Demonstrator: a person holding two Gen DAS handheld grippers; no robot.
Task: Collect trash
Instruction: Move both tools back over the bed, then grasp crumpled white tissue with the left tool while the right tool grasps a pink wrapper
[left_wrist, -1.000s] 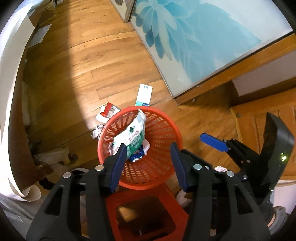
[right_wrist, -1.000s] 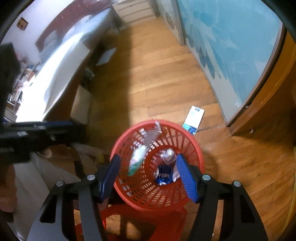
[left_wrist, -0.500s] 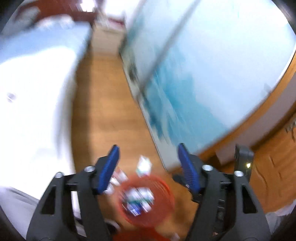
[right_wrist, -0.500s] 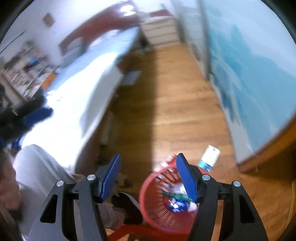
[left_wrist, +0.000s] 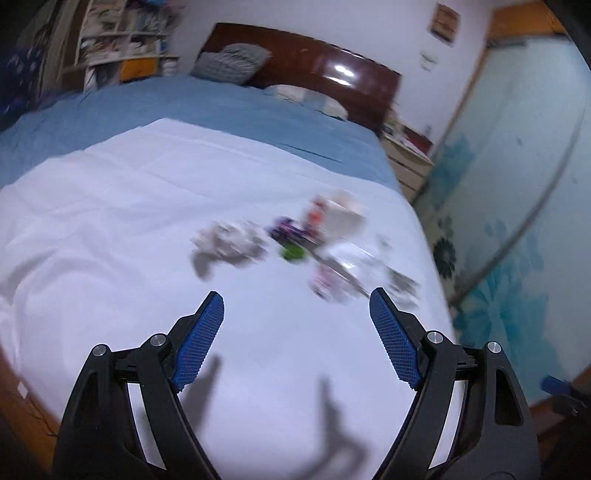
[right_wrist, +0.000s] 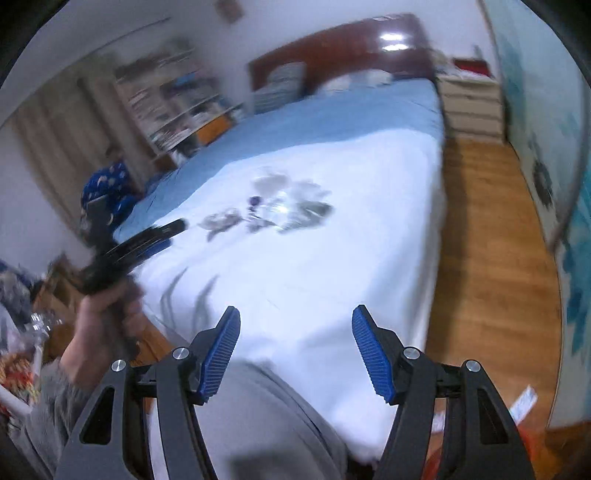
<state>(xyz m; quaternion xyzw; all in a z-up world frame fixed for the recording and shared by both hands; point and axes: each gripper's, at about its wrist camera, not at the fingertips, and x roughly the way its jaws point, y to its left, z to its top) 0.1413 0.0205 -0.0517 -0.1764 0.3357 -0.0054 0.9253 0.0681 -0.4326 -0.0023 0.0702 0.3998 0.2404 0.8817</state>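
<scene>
Several pieces of trash lie on a white sheet (left_wrist: 147, 221) on the bed, blurred by motion: a crumpled grey-white wad (left_wrist: 229, 243), a purple and green wrapper (left_wrist: 291, 240), a white box (left_wrist: 343, 214) and clear plastic (left_wrist: 354, 266). My left gripper (left_wrist: 297, 306) is open and empty above the sheet, short of the trash. My right gripper (right_wrist: 295, 323) is open and empty near the bed's foot. In the right wrist view the trash pile (right_wrist: 280, 210) lies far ahead and the left gripper (right_wrist: 140, 240) is at the left, held by a hand.
The bed has a blue cover (left_wrist: 221, 107) and dark wooden headboard (left_wrist: 332, 74). Wooden floor (right_wrist: 487, 258) runs along the bed's right side beside a blue flowered glass door (left_wrist: 517, 221). A nightstand (right_wrist: 472, 107) and shelves (right_wrist: 177, 107) stand at the back. A card (right_wrist: 522, 402) lies on the floor.
Both grippers have swung up from the red basket on the floor to face the bed. The basket with its trash has left both views. Both stay open.
</scene>
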